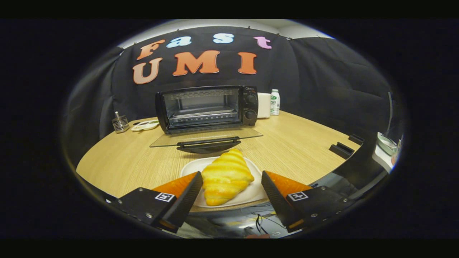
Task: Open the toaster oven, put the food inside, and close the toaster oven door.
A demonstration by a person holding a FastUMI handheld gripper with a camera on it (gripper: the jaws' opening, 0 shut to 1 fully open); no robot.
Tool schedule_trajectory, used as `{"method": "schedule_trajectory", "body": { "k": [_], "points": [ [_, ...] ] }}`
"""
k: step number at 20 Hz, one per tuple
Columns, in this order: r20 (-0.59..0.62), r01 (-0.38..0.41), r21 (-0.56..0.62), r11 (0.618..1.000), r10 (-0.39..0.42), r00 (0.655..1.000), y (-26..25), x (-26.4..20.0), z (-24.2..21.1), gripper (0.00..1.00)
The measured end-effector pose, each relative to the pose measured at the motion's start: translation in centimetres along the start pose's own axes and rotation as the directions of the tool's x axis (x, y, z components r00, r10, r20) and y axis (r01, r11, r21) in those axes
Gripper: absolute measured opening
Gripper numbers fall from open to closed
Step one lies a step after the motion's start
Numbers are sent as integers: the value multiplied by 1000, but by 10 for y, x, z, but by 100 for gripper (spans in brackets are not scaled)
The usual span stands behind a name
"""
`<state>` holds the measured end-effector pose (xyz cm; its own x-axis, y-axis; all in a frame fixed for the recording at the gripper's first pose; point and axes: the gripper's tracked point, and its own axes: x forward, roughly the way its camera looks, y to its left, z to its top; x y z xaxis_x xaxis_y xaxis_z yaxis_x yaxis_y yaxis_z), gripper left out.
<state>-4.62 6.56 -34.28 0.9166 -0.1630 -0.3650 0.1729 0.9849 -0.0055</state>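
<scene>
Straddling the croissant (226, 176) with the claw (232, 178) spread wide (oven (206, 107) door's already down), loading and closing still left.

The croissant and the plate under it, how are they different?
The croissant is golden yellow and ridged; the plate is white and smooth. The croissant is puffy and tall, the plate flat and shallow. The croissant is smaller and lies on top, while the plate's rim sticks out around it. Both sit on the wooden table, in front of the open toaster oven, between the open jaws of the gripper.
</scene>
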Motion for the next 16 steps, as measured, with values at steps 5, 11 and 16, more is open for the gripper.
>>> {"method": "schedule_trajectory", "body": {
  "k": [5, 11, 16],
  "points": [
    [-16, 0, -25, 1000, -1, 1000, 9, 4, -10, 98],
    [-13, 37, -53, 998, -38, 999, 2, 7, -16, 97],
    [10, 19, -26, 999, -18, 1000, 3, 2, -5, 69]
  ]
}}
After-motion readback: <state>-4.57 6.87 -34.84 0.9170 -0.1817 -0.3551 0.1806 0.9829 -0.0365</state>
